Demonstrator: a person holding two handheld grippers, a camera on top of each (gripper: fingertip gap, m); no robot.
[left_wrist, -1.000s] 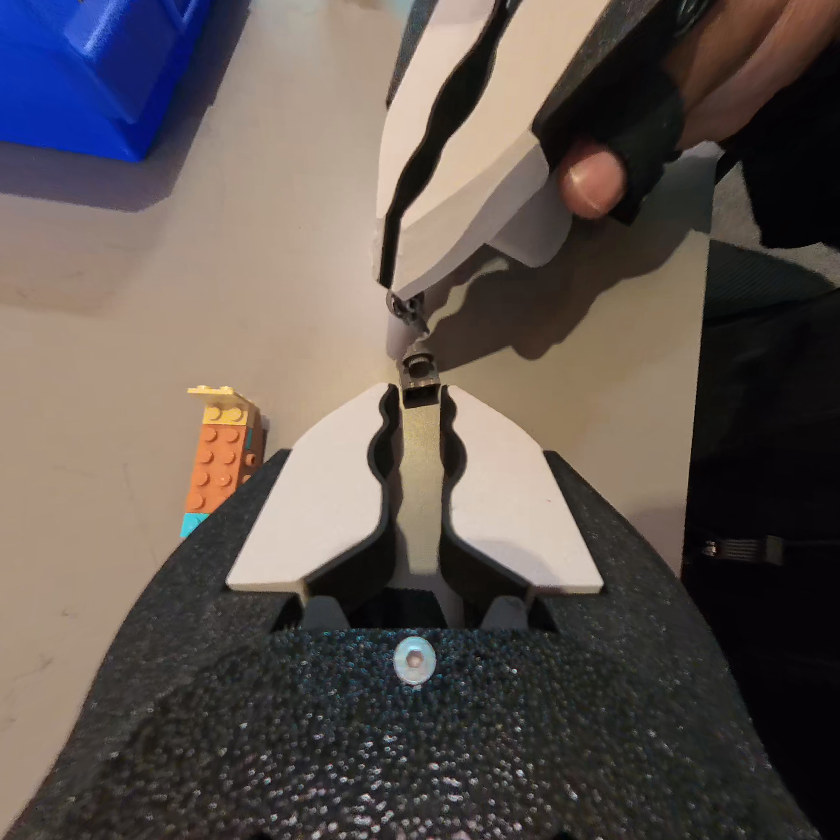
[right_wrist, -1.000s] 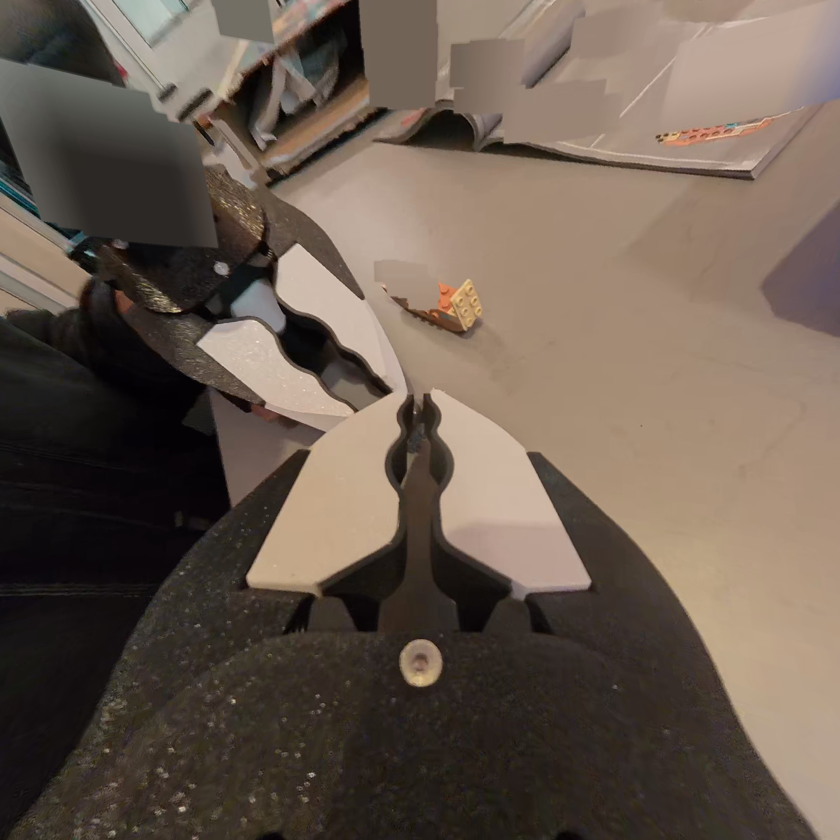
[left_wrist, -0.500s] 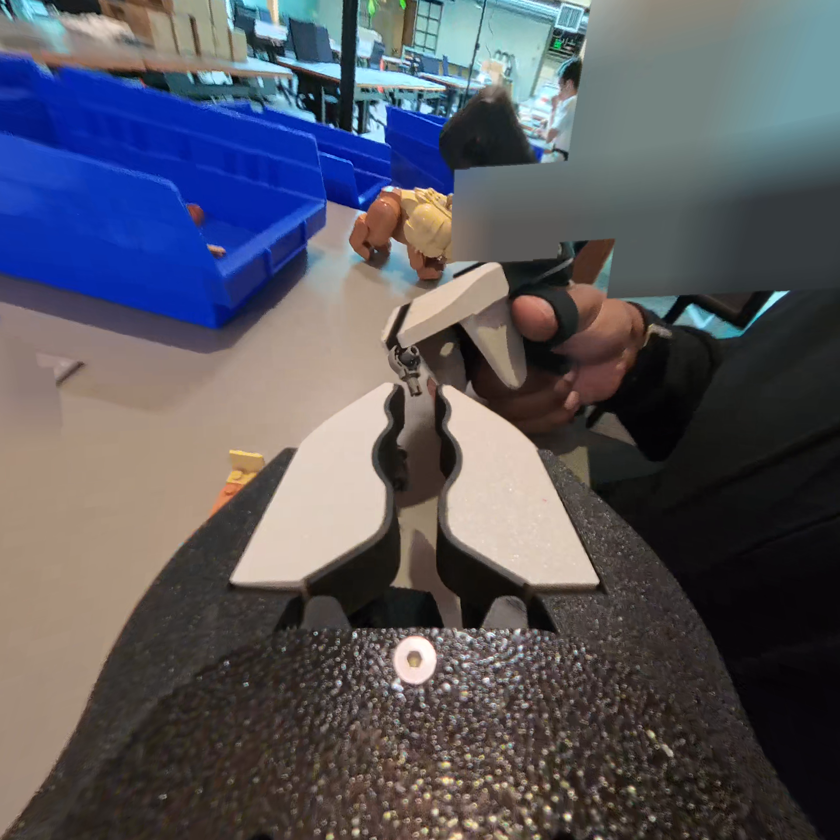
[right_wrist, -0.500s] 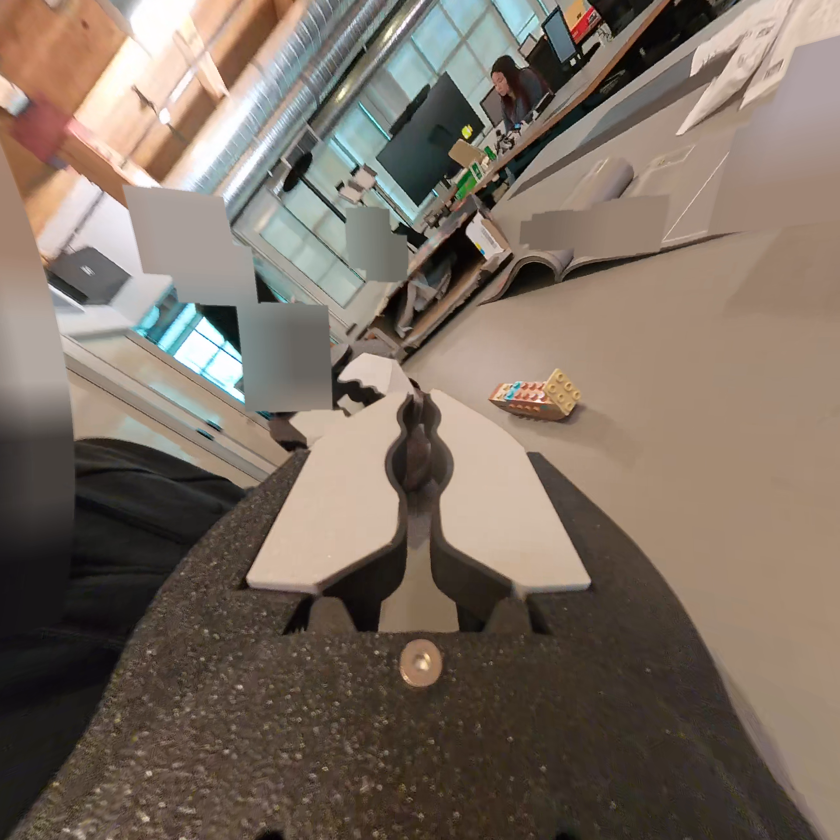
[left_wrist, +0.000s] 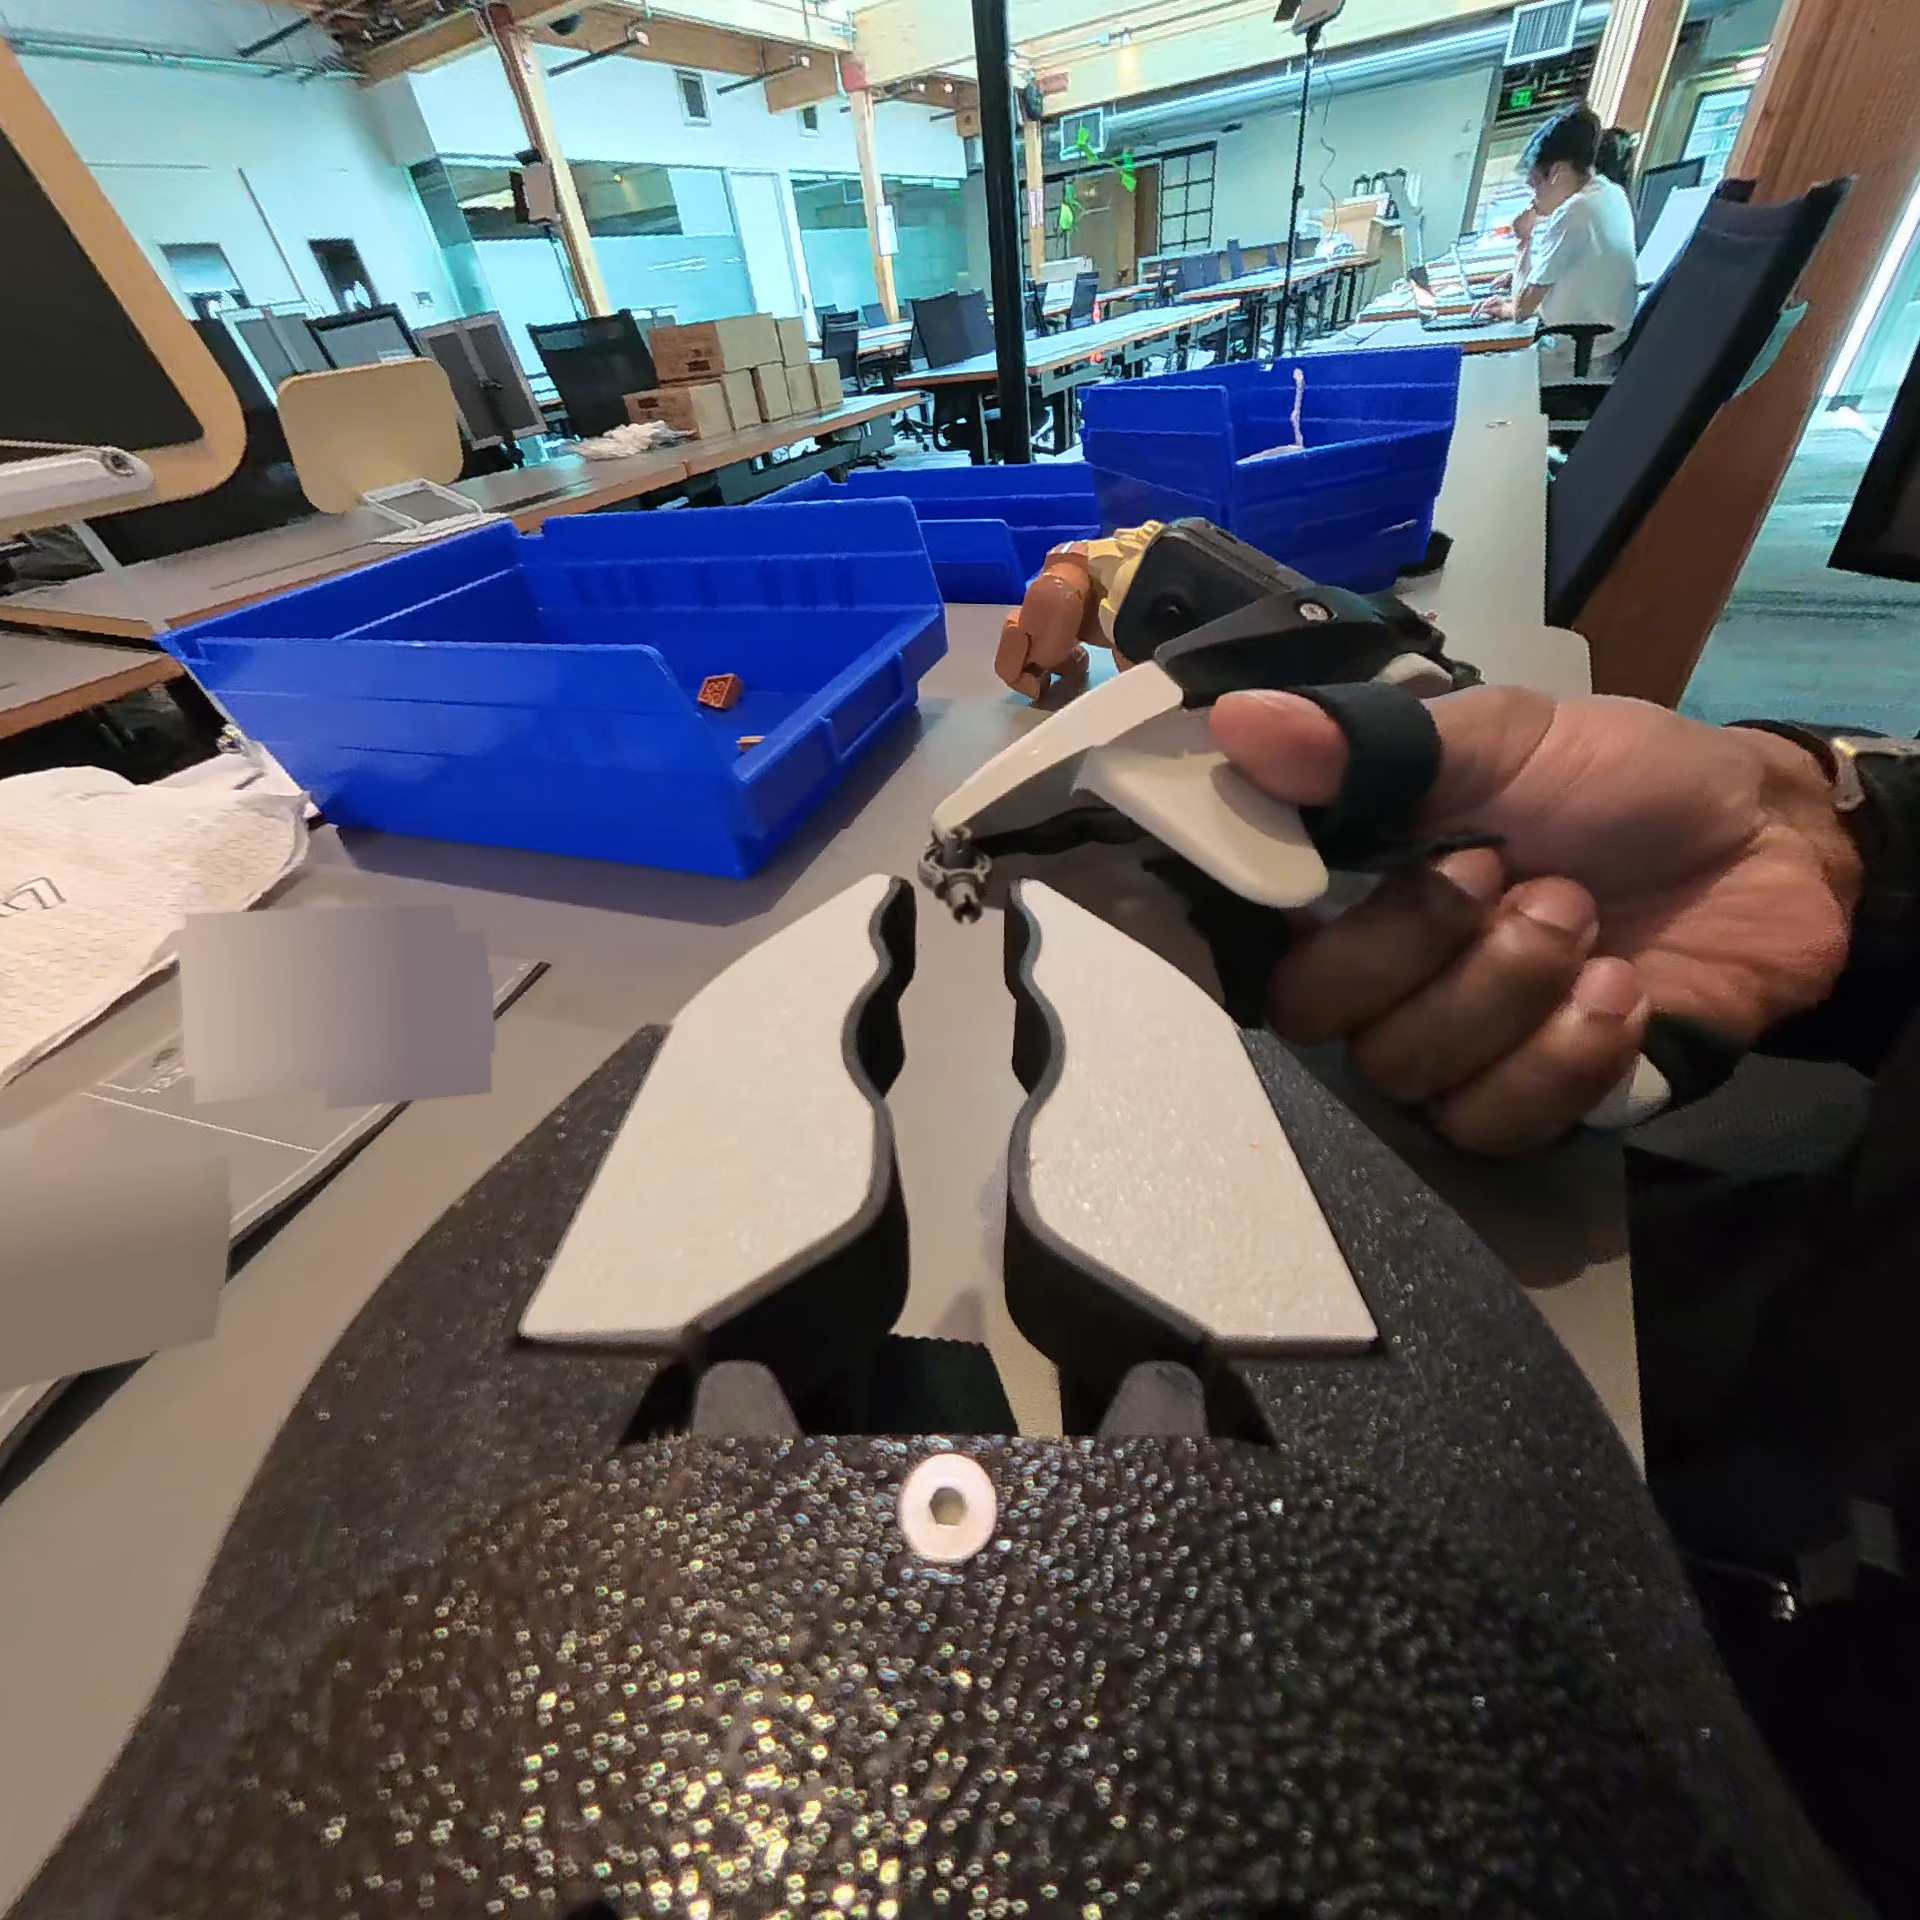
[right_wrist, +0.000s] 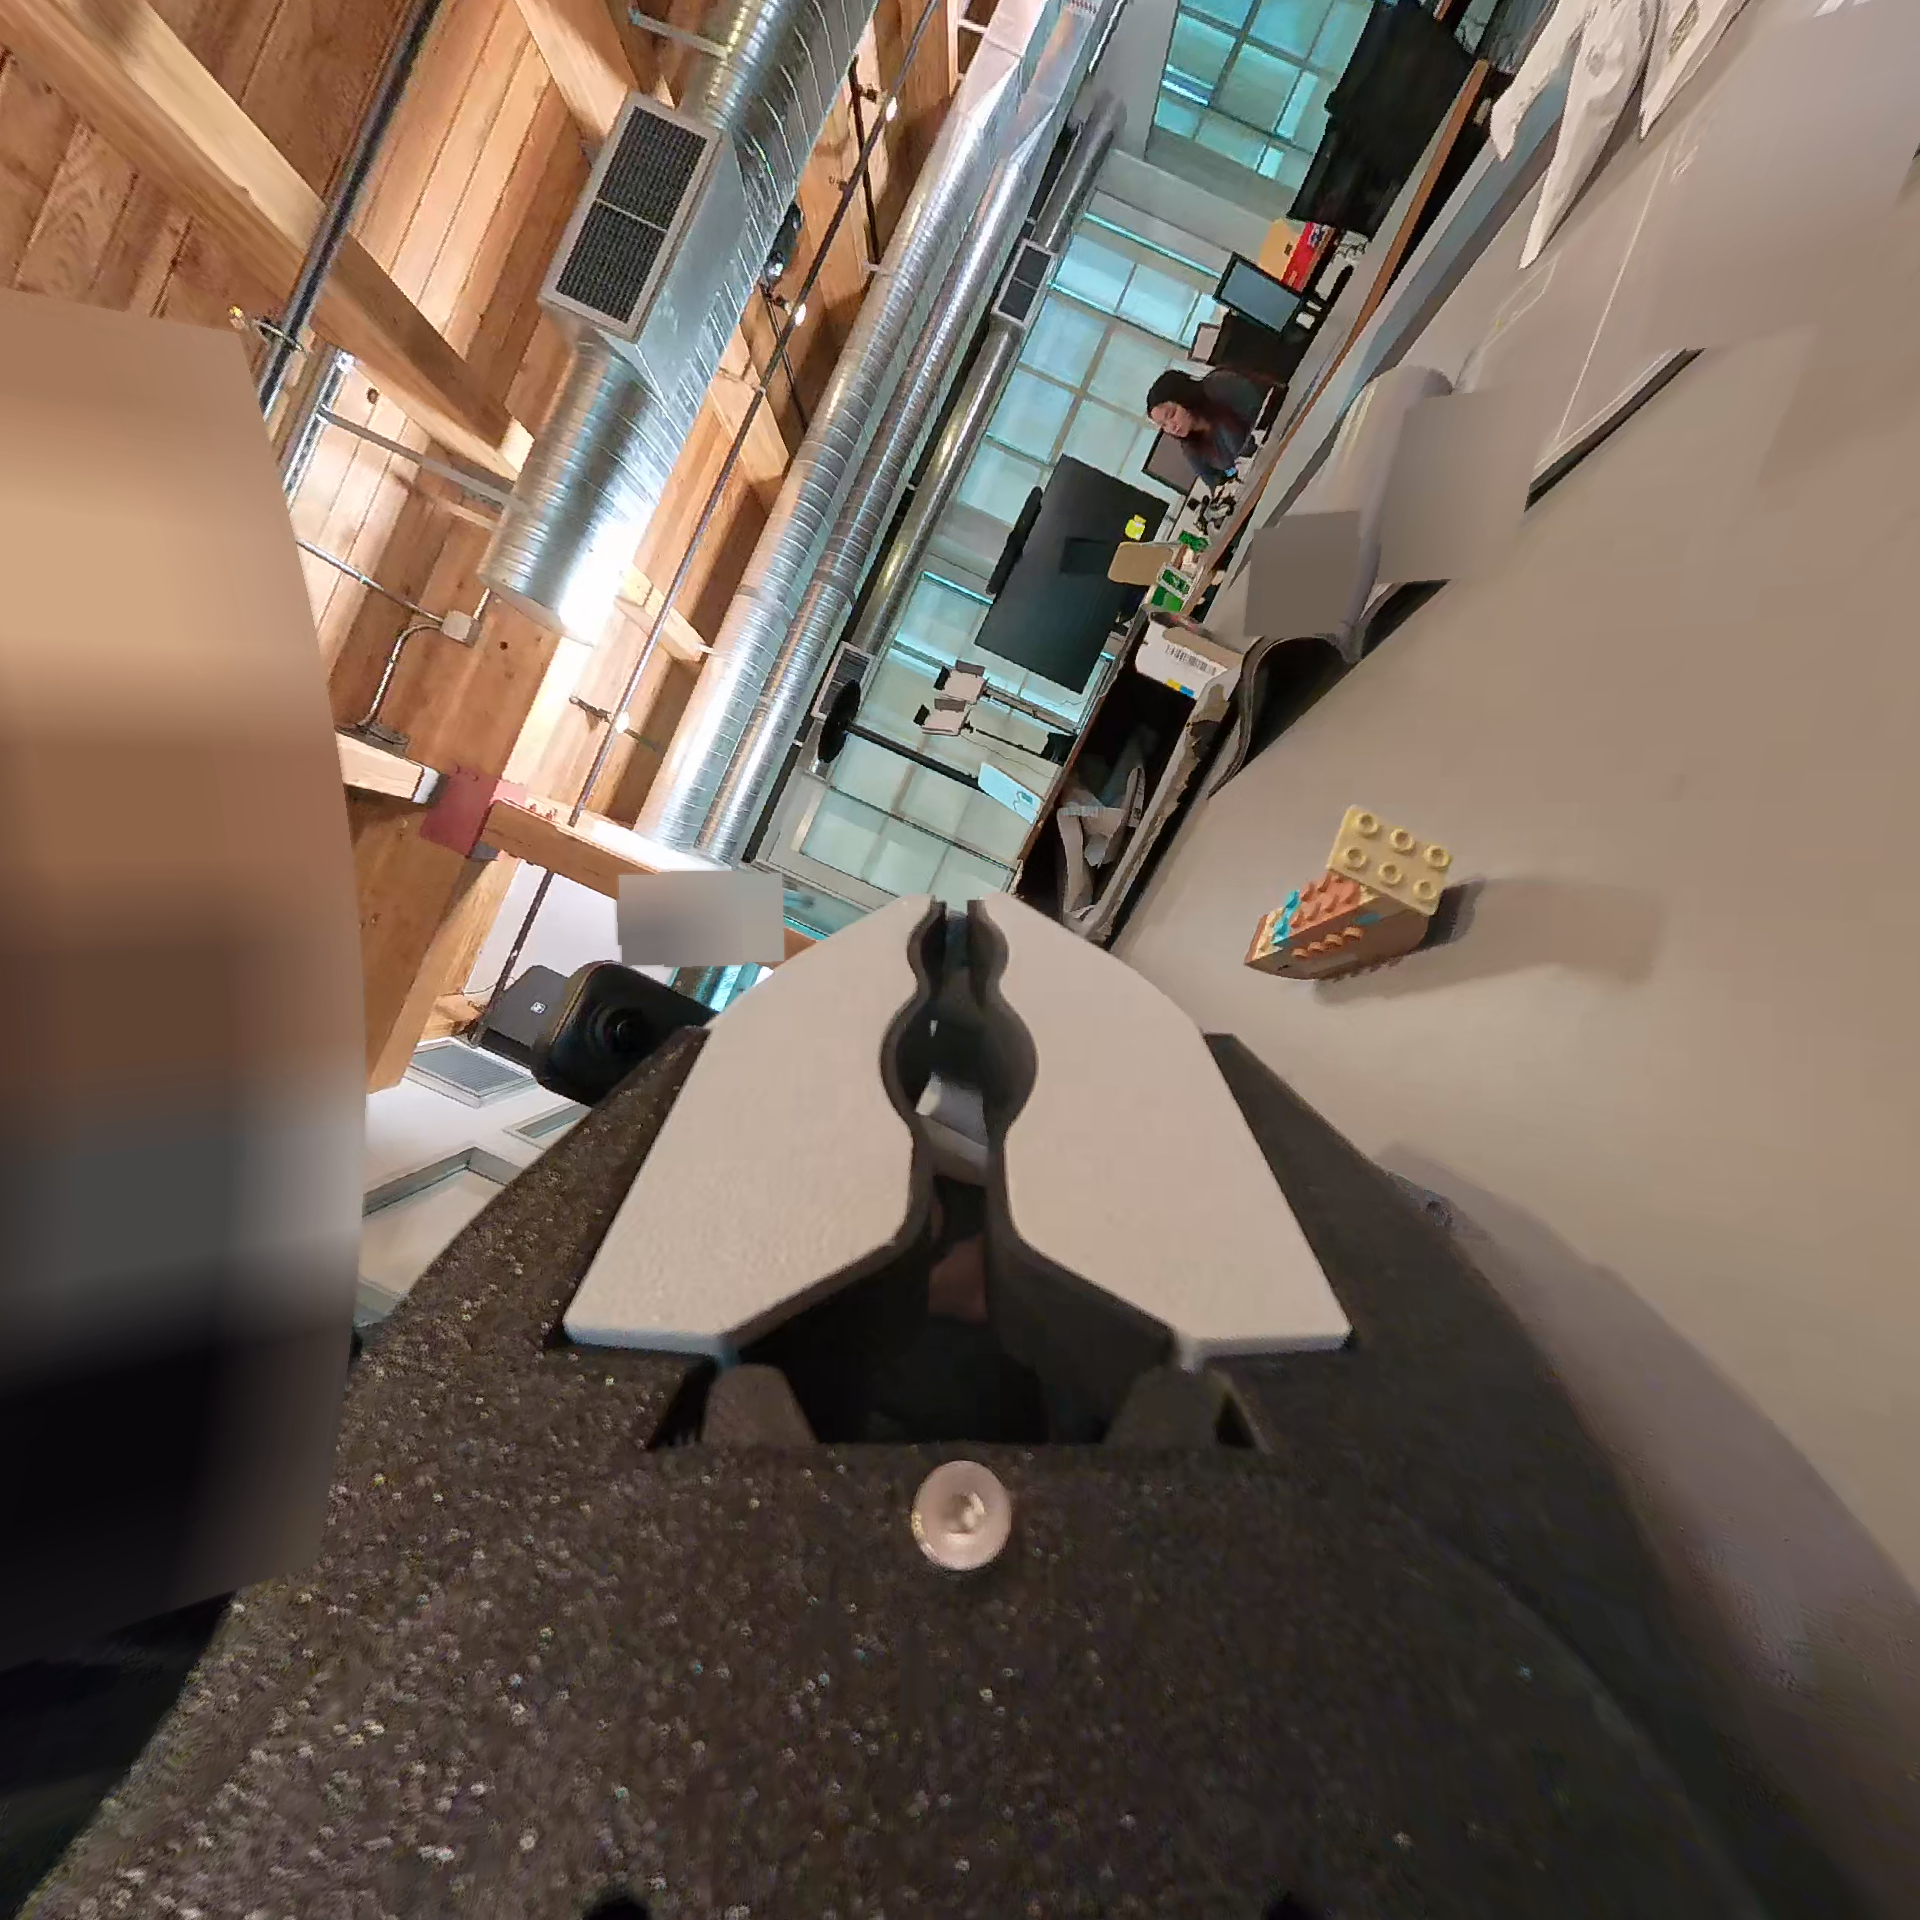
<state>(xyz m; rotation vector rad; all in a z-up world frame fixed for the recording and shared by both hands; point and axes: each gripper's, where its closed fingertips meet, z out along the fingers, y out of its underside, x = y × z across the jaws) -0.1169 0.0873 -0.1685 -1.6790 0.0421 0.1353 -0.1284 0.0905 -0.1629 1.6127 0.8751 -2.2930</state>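
Here the right gripper (left_wrist: 951, 847) fingers pinch a small knobby grey connector piece (left_wrist: 956, 883); left gripper (left_wrist: 961, 904) fingers released

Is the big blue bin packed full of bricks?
No, the big blue bin is mostly bare inside, with only a small brown brick or two showing.

Bright, sharp, wide-angle edge distortion

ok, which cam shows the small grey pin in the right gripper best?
Left wrist view: the small grey pin sticks out from the tips of the right gripper, side-on, just ahead of the open left gripper. The right wrist view shows only a dark sliver between its nearly closed fingertips.
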